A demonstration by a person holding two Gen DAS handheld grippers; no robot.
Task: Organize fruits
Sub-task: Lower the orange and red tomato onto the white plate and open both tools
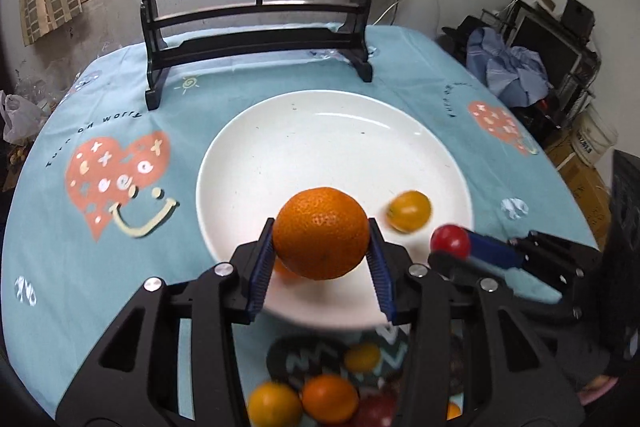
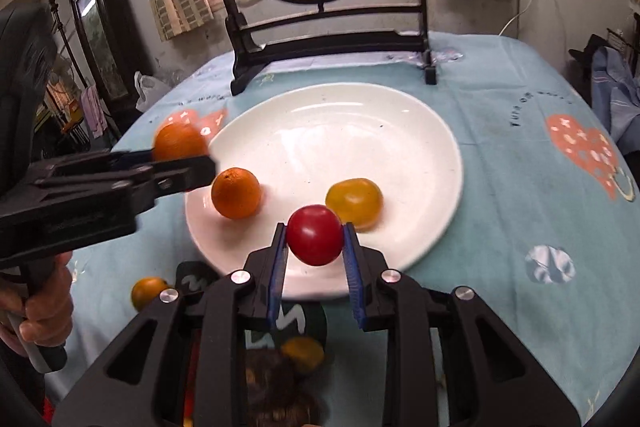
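an orange [image 1: 322, 233] is pinched in the left gripper [image 1: 322, 255] above the near rim of a white plate [image 1: 320, 131]. the right gripper [image 2: 315, 247] pinches a small red fruit [image 2: 315, 240] over the same rim. on the plate lie another orange [image 2: 236, 193] and a yellow fruit [image 2: 354, 202]; more fruit [image 1: 328, 399] sits nearer on the blue tablecloth [image 1: 120, 115].

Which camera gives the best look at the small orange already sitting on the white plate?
The right wrist view: the small orange sits whole and unobstructed near the plate's left edge. In the left wrist view only a sliver shows, behind the big orange held in the left gripper's fingers.
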